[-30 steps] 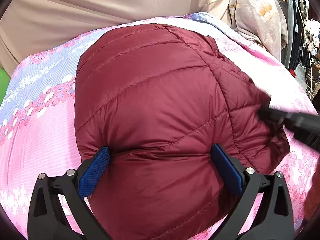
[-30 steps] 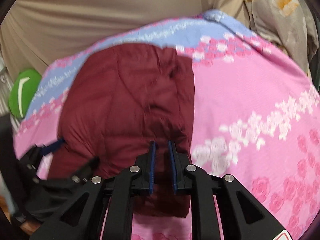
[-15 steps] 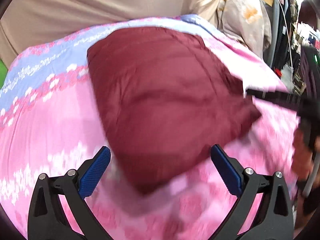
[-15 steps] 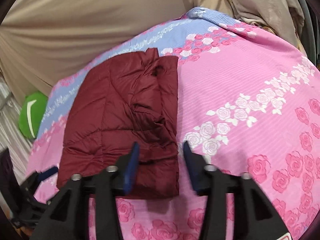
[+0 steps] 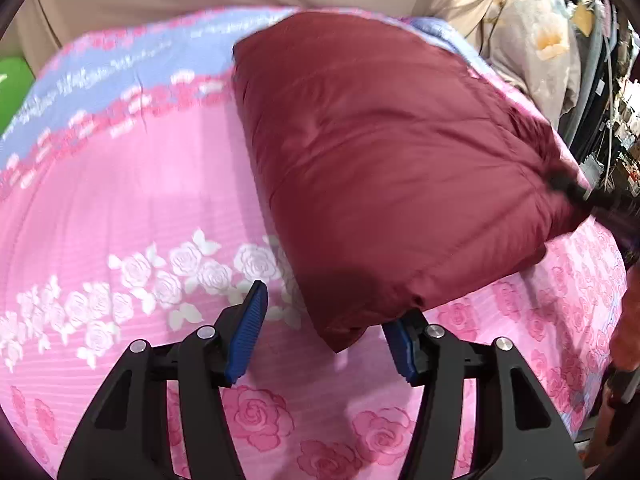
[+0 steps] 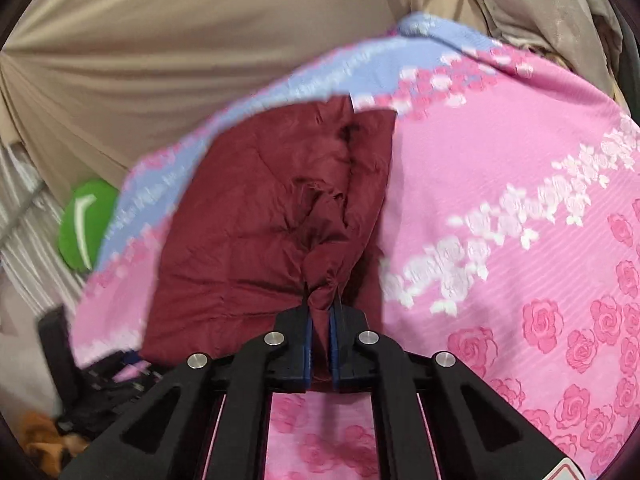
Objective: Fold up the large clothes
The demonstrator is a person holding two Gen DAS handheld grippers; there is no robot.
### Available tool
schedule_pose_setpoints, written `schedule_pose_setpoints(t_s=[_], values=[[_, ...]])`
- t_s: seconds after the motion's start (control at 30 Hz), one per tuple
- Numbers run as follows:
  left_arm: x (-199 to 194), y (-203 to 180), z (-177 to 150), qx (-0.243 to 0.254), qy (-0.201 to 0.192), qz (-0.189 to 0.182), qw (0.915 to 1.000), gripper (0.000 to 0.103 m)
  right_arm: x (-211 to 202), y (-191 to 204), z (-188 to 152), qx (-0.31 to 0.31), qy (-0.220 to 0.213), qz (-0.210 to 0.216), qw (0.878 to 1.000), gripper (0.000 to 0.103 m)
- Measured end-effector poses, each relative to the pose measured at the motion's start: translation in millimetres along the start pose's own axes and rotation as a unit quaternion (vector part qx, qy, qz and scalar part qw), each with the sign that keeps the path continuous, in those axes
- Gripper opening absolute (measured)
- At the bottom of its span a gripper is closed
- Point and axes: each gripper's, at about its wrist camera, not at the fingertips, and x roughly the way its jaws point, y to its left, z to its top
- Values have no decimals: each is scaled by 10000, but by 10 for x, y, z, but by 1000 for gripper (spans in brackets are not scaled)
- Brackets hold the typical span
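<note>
The jacket [image 6: 260, 224], a dark red quilted one folded into a thick pad, is pinched at its near edge by the right gripper [image 6: 320, 340]: the blue pads are nearly closed, with a bunched ridge of fabric squeezed between them. From that pinch the folded layers run away toward the far side, with a creased seam along the right part of the pad. In the left wrist view the same jacket [image 5: 384, 160] sits right of centre, its near corner lifted a little and casting a shadow on the bed cover [image 5: 120, 200] below.

The left gripper [image 5: 328, 344] is spread wide and grasps nothing; the jacket's near corner hangs between its pads, and the right pad is partly hidden behind the fabric. The right gripper also shows at the far right of this view as a dark blurred shape at the jacket's right corner.

The bed cover is pink with darker pink roses near, a band of white roses across the middle, and a pale blue strip along the far edge. Beyond the bed hangs a beige curtain [image 6: 200, 60]. A green object [image 6: 82, 224] lies left of the bed, and a pale flowered cloth [image 5: 536, 32] hangs at the far right.
</note>
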Motion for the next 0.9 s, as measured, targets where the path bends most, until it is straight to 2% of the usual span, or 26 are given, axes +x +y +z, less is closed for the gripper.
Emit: schedule_pose_setpoints(t_s=[0.03, 0.07, 0.17, 0.23, 0.3, 0.33, 0.37, 0.4, 0.43, 0.47, 0.5, 0.53, 0.6, 0.77, 0.9], values=[[44, 24, 2, -59, 8, -49, 10000, 55, 198, -58, -73, 80, 289, -95, 9995, 6], [48, 21, 4, -7, -21, 2, 10000, 55, 293, -99, -109, 139, 399, -86, 9991, 7], [13, -18, 2, 124, 64, 138, 9998, 56, 319, -85, -137, 80, 421, -189, 9989, 9], [-116, 6, 7, 99, 86, -12, 9999, 55, 285, -48, -124, -20, 439, -295, 9986, 13], [-336, 64, 44, 63, -65, -242, 9997, 62, 192, -52, -106, -33, 421, -332, 9986, 25], [-451, 84, 92, 40, -176, -244, 9995, 66, 123, -55, -86, 2, 367, -306, 9989, 26], [-515, 97, 136, 19, -245, -210, 9995, 76, 56, -72, -69, 37, 299, -278, 9992, 27], [-583, 114, 206, -36, -376, -204, 9991, 91, 5, -71, -36, 76, 225, -240, 9994, 33], [-627, 128, 275, -113, -539, -206, 9983, 95, -42, -75, -6, 114, 142, -194, 9996, 39], [-649, 128, 350, -182, -660, -183, 9975, 95, -88, -62, 69, 160, 19, -122, 9998, 56], [-637, 129, 438, -222, -694, -166, 9972, 95, -103, -61, 121, 190, -59, -89, 9998, 65], [-591, 125, 562, -271, -687, -282, 9969, 95, -99, -42, 187, 195, -118, -116, 9997, 66], [-489, 121, 712, -411, -600, -425, 9964, 96, -10, -23, 266, 175, -48, -83, 9998, 75], [24, 95, 951, -607, -25, -523, 9968, 96, 399, -67, 282, 442, 606, 259, 9968, 75], [280, 95, 944, -764, 218, -627, 9949, 98, 572, -154, 258, 659, 779, 494, 9936, 80]])
